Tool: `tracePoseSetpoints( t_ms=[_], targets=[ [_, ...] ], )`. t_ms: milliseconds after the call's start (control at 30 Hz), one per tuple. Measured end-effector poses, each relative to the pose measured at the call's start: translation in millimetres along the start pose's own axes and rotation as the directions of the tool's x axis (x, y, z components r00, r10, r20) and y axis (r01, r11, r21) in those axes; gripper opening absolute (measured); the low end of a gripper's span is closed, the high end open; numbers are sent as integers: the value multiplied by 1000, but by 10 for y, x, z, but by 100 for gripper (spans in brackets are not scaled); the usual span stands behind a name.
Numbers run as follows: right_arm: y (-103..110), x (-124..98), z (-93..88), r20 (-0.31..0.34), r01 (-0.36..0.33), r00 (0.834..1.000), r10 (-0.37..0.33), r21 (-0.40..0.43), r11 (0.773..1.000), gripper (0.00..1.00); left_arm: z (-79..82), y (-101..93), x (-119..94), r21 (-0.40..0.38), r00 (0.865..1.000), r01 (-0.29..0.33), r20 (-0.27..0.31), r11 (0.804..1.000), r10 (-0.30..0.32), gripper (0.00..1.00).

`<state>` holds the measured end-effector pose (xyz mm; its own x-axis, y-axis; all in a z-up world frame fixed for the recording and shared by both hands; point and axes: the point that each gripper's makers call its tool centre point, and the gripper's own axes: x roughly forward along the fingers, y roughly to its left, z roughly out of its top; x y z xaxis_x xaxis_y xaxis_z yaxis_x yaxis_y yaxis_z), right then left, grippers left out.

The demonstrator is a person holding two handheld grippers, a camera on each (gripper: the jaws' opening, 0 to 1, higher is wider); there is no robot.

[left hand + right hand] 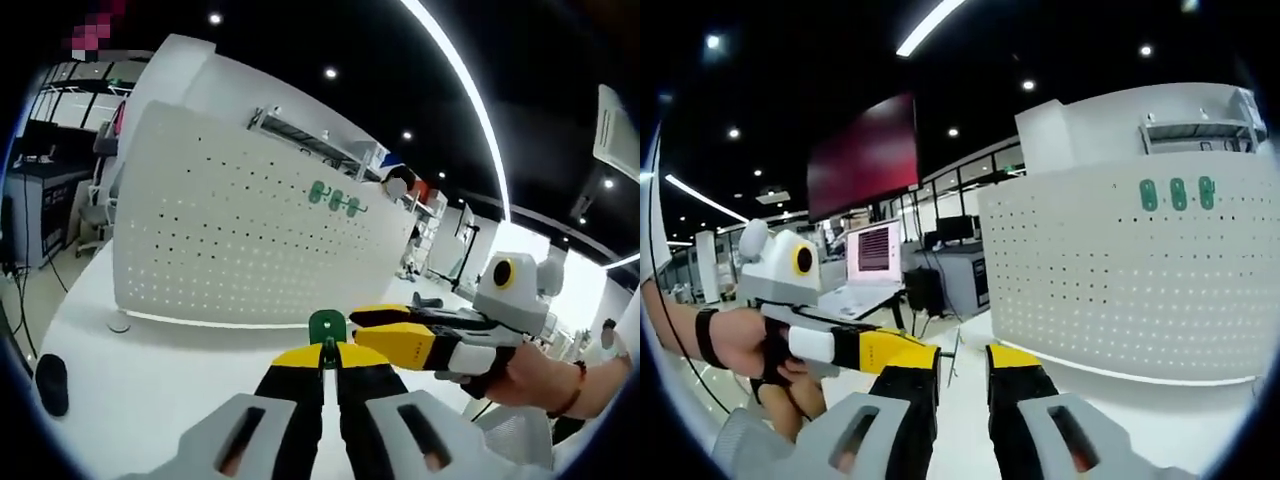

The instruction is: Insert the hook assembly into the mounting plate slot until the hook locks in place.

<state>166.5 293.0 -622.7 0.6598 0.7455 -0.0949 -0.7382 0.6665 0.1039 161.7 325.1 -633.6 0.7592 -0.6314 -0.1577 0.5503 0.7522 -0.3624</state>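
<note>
My left gripper [328,352] is shut on a small green hook [327,325], whose rounded head sticks up above the yellow jaw tips. Beyond it, a white perforated mounting plate [250,230] stands upright on the table with three green hooks [335,198] fixed near its top. My right gripper [365,328] comes in from the right in a person's hand [530,375], its tips close beside the held hook. In the right gripper view, my right gripper [960,375] is open with nothing between the jaws. The plate [1130,270] stands to the right and the left gripper [895,352] reaches in from the left.
The plate stands on a white table [150,380], where a dark object [50,385] lies near the left edge. Desks with monitors [875,250] and a large red screen [862,155] are behind. White shelving [320,145] rises behind the plate.
</note>
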Motion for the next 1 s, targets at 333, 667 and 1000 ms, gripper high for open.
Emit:
tracePoseSetpoints(
  t_ms=[333,667,1000],
  targets=[
    [-101,-187,17,-2,48,999,-48,-5,999,20,53,-54,84,28,1000,1,0,1000,-1,3],
    [-124,-318,-34,-12,71,997,-71,1,997,21,147,-72,114,60,1000,-5,24,998,4,3],
    [-147,-449,-92,-30,77,997,-77,2,997,20,231,-23,183,84,999,-30,36,996,27,3]
  ],
)
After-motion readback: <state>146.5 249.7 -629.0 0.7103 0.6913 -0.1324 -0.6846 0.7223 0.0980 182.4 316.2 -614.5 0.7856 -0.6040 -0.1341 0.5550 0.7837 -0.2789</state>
